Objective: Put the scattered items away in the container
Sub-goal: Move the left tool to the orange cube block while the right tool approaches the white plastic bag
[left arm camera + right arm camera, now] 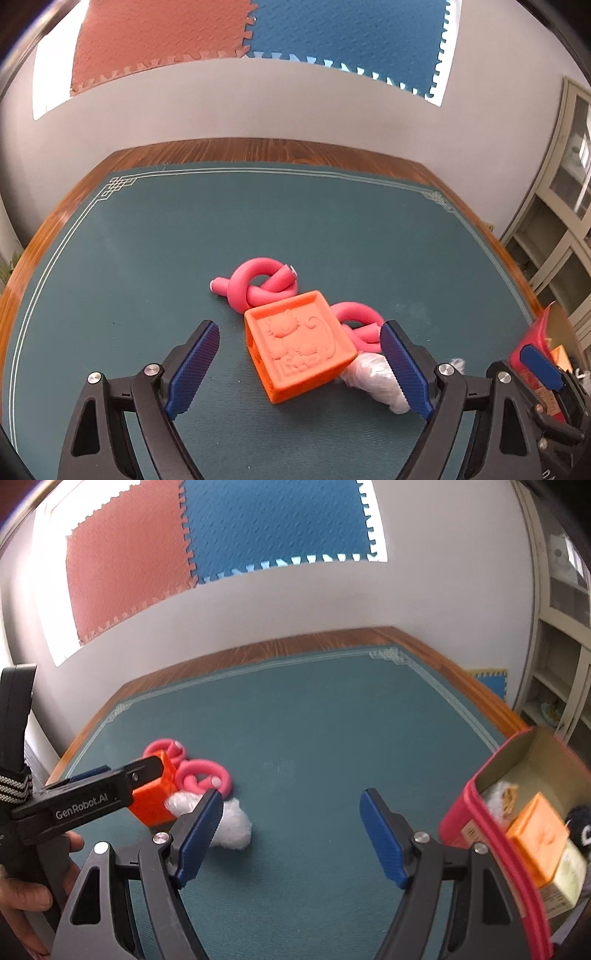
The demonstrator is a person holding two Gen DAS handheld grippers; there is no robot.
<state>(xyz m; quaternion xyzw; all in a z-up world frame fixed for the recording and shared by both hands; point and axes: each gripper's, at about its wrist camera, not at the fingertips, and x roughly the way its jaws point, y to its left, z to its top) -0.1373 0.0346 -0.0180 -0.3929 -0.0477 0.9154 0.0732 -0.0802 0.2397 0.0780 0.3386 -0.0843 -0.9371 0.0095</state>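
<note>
- 2 sets of tongs are over the desk, both wide with nothing between the pads: left tongs (299, 365), right tongs (291, 834).
- Orange block (301, 345) sits mid-desk, dead ahead of the left tongs, turned corner-on so its faces run diagonal to the pads.
- Pink foam rollers (258, 286) lie just behind it, a clear plastic wad (373, 380) touching its right side.
- Red container (480, 834) waits at the desk's right edge, beside the right tongs.
- Left looks nearer the block; right nearer the wad.
</note>
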